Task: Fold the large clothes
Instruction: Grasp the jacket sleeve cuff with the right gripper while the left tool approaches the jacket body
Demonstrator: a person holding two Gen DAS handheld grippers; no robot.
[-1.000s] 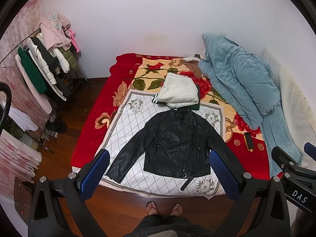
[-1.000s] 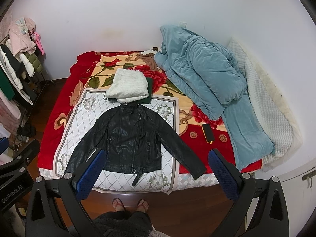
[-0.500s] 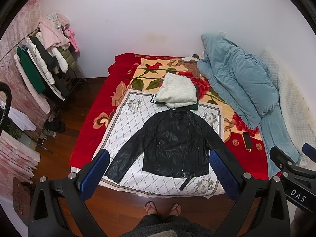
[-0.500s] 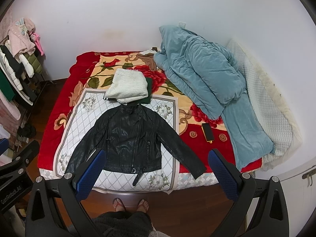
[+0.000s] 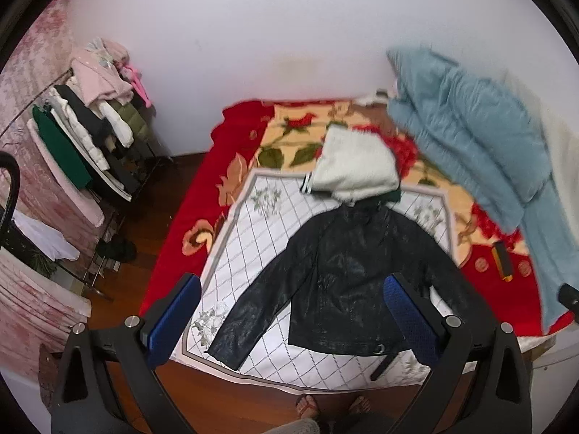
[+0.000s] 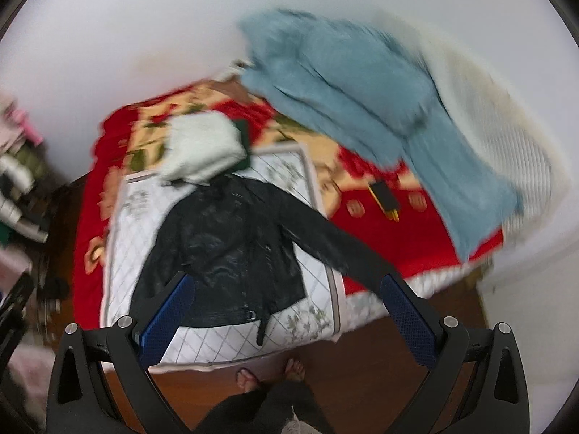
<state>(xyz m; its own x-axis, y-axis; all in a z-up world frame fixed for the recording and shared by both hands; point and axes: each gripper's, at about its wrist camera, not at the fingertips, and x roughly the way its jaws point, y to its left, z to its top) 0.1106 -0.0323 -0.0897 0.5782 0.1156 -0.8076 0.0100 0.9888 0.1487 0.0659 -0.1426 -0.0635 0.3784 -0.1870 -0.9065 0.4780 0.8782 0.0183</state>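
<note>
A black leather jacket (image 5: 347, 282) is lying flat, front up, on the white quilted panel (image 5: 253, 224) of the bed, sleeves angling out toward four and eight o'clock, hem toward the bed's foot and collar pointing to twelve; laid open like this, it is probably waiting for its first fold. The left gripper (image 5: 289, 322) and the right gripper (image 6: 286, 322) are both hanging above the foot of the bed with jaws spread wide and nothing between them, well apart from the cloth, which suggests the person is lining up on the sleeves. At the jacket's twelve o'clock a folded white knit (image 5: 356, 164) is resting on a dark green piece, likely finished work set aside. A blue duvet (image 5: 470, 133) is heaped at two o'clock, a dark phone (image 5: 502, 260) is lying on the red floral blanket (image 5: 188, 224) at three, and a clothes rack (image 5: 90, 133) is standing at ten on the wooden floor (image 5: 144, 224). The right view is blurring heavily.
</note>
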